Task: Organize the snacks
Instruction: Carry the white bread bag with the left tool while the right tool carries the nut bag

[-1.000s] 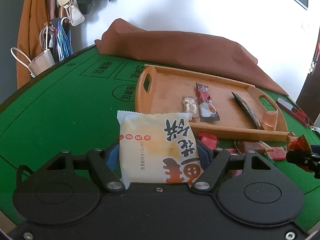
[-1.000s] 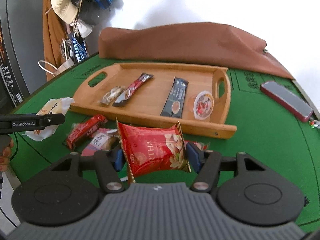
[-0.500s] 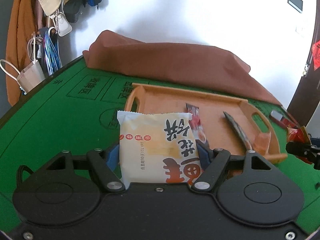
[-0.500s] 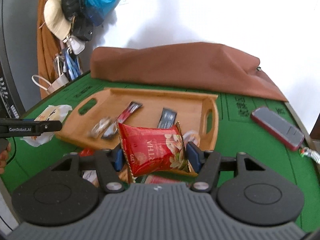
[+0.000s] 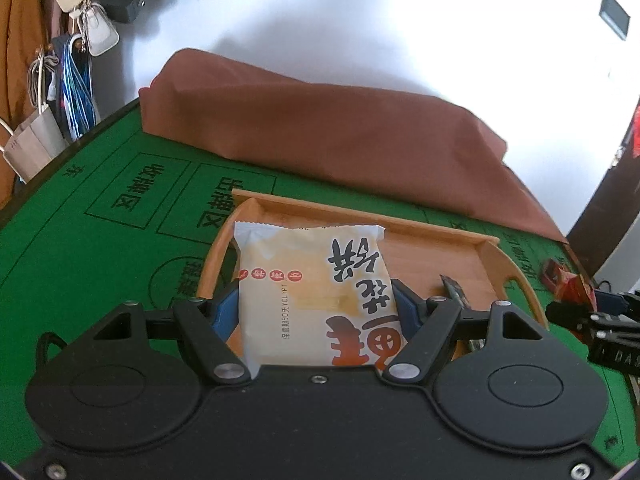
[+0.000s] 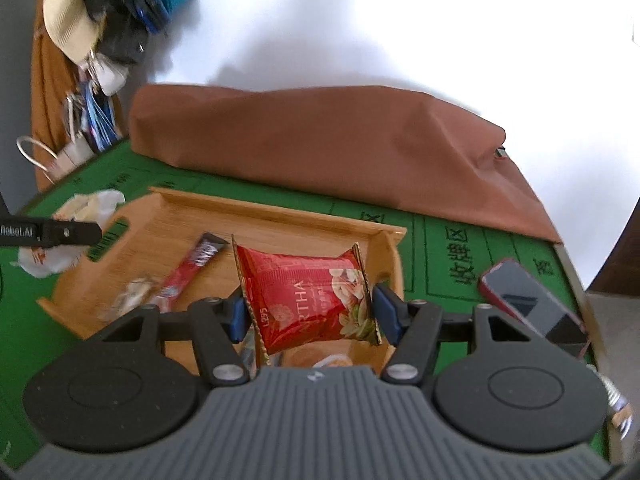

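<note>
My left gripper (image 5: 314, 306) is shut on a cream snack packet (image 5: 312, 292) with orange and black print, held over the left part of the wooden tray (image 5: 360, 216). A red nut packet (image 6: 308, 300) sits clamped in my right gripper (image 6: 308, 312), above the right part of the same tray (image 6: 256, 204). Inside the tray lie a red stick sachet (image 6: 192, 268), a small pale wrapped sweet (image 6: 132, 300) and a dark sachet (image 5: 454, 290). The left gripper's packet (image 6: 80, 216) also shows at the left of the right wrist view.
A brown cloth bundle (image 5: 328, 128) lies behind the tray on the green felt table (image 5: 80, 240). A red phone (image 6: 528, 300) rests at the table's right edge. Bags and hats (image 6: 96, 40) hang on the wall at the left.
Both grippers have moved forward and up with their packets, from over the loose snacks on the felt to above the tray. The tray now fills the lower middle of both views.
</note>
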The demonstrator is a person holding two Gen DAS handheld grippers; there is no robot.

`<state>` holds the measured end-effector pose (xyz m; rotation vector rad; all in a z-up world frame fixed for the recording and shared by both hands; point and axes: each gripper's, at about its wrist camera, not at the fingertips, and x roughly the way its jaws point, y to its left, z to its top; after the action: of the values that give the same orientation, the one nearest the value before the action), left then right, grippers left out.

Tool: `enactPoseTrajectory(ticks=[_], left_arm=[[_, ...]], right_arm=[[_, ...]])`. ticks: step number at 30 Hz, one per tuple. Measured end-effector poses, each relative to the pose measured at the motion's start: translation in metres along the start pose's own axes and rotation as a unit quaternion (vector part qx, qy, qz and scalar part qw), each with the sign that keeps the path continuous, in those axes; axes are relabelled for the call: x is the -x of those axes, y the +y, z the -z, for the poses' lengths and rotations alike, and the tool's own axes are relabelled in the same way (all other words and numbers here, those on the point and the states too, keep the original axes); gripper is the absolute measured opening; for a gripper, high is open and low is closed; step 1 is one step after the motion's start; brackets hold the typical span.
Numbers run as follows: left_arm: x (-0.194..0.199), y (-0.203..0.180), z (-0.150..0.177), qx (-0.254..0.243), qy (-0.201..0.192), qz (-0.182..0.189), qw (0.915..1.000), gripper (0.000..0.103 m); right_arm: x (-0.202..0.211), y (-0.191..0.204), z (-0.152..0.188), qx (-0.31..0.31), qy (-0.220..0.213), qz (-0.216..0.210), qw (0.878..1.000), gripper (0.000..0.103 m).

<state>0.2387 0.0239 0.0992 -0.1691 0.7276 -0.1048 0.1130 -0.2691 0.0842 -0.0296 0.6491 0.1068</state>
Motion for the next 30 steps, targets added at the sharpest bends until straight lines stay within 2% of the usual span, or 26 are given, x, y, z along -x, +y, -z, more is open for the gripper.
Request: enactPoseTrajectory(ticks=[13,21,30], left_arm=[[-0.095,-0.027,-0.019,-0.015,0.049,-0.036,0.9981,0.073],[-0.122,-0.035,-0.019,-0.026,0.06,-0.05,0.9966,0.073],[-0.131,-0.037,-0.018,-0.031,0.062,-0.046,0.9965,0.074]], right_arm=[[-0.078,-0.003,-0.012,0.006,0.075,0.03,0.997,0.064],[-0.097,-0.006,-0.008,0.0,0.085,0.028,0.996,0.064],[-0.102,-0.009,-0.005,-0.008,0.083,0.023,0.996,0.064]])
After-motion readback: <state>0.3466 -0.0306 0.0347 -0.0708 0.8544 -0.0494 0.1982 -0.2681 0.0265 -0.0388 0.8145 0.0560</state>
